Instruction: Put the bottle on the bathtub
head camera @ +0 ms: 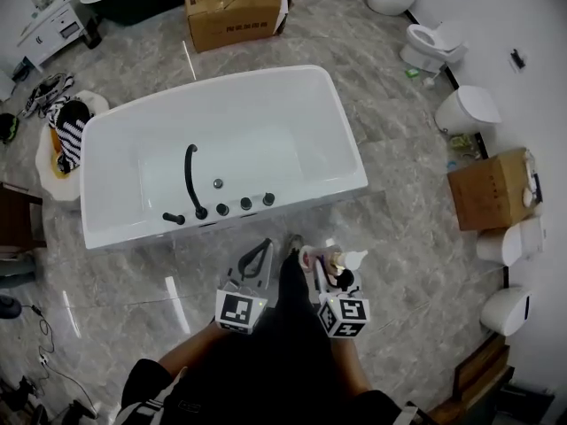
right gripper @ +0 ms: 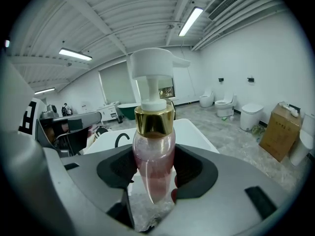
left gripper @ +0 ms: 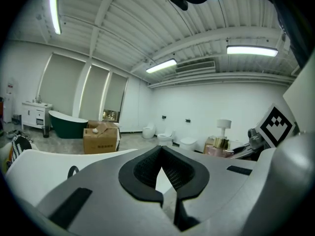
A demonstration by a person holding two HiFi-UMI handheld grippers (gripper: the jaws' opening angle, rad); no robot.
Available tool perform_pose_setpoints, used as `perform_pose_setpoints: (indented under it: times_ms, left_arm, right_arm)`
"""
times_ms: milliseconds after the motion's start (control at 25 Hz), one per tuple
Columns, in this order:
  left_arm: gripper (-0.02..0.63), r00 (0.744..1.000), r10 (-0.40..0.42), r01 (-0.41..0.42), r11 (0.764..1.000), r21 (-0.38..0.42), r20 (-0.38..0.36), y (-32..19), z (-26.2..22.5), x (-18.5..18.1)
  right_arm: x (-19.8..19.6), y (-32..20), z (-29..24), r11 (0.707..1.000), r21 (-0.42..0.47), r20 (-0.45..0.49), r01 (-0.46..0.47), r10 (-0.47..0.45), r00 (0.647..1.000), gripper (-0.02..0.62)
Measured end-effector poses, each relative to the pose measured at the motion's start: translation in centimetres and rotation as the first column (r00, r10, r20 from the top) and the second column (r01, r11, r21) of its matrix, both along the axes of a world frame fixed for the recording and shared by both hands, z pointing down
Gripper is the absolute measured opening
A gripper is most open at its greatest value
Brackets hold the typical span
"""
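The white bathtub (head camera: 292,204) fills the middle of the room, with a black faucet (head camera: 190,180) and knobs set along its near ledge. A cardboard box (head camera: 235,11) stands on the floor beyond it.

The left gripper (left gripper: 160,154) is empty, its tips pressed together. The right gripper (right gripper: 154,178) pinches the pump bottle (right gripper: 153,151) by its clear, pink-filled body, just below the gold collar. It holds the bottle upright over the floor, just short of the tub's near side.

The bottle looks like smooth, hard plastic, fairly light and probably slippery, and its body tapers downward, so it could slide in the pads. A hold on the body, not the white pump head, seems soundest. The flat ledge beside the knobs looks like a steady place to set it.
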State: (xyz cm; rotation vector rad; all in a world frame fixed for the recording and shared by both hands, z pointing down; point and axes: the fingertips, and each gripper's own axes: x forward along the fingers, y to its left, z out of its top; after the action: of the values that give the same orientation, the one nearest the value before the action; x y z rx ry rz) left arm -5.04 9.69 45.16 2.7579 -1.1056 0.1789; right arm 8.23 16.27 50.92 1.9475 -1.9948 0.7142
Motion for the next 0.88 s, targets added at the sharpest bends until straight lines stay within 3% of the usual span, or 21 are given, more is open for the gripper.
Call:
perform_pose_setpoints:
  times_ms: [520, 880]
  left_arm:
    - [0.015, 0.985, -0.17, 0.17, 0.985, 0.018, 0.033, -11.3, -1.0, 8.0]
    - [0.015, 0.959, -0.28, 0.28, 0.96, 0.011, 0.051, -16.1, -1.2, 10.4]
  right_arm:
    - [7.7, -13.5, 1.1, 0.98, -0.021, 0.004, 0.198, -0.198, 0.98, 0.216]
    - [10.1, -20.7, 4.7, 0.948, -0.077, 0.005, 0.31, -0.311, 0.95, 0.216]
